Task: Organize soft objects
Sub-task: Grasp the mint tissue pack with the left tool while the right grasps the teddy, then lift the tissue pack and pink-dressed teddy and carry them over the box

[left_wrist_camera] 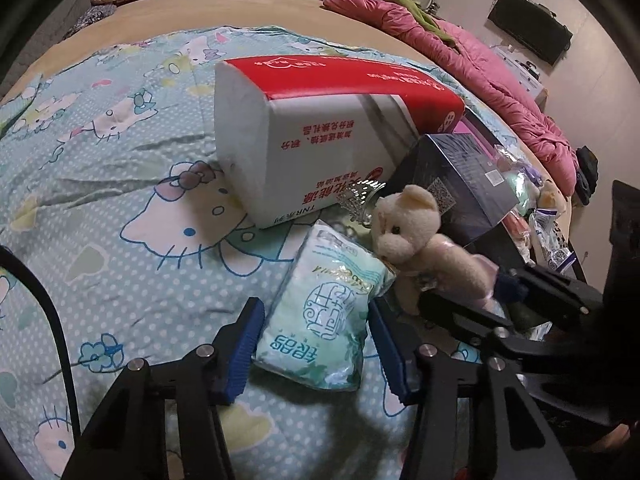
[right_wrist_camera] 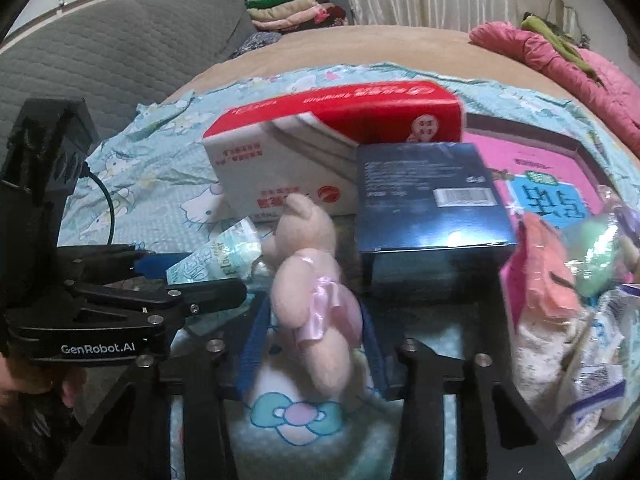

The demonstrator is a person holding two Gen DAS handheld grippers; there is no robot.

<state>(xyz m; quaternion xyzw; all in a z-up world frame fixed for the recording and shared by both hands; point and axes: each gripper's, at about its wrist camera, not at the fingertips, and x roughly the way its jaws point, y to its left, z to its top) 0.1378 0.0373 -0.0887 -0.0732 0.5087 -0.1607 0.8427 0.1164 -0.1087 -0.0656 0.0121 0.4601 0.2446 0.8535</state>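
The left gripper (left_wrist_camera: 316,344) straddles the tissue pack (left_wrist_camera: 320,320), jaws open, while the right gripper (right_wrist_camera: 312,320) pinches the teddy bear (right_wrist_camera: 308,280) for sorting.

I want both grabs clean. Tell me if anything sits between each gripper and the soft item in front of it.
Nothing visible does. The left gripper is open with the green tissue pack already between its fingers. The right gripper straddles the teddy bear, nothing between. The bear's head touches the pack's far end.
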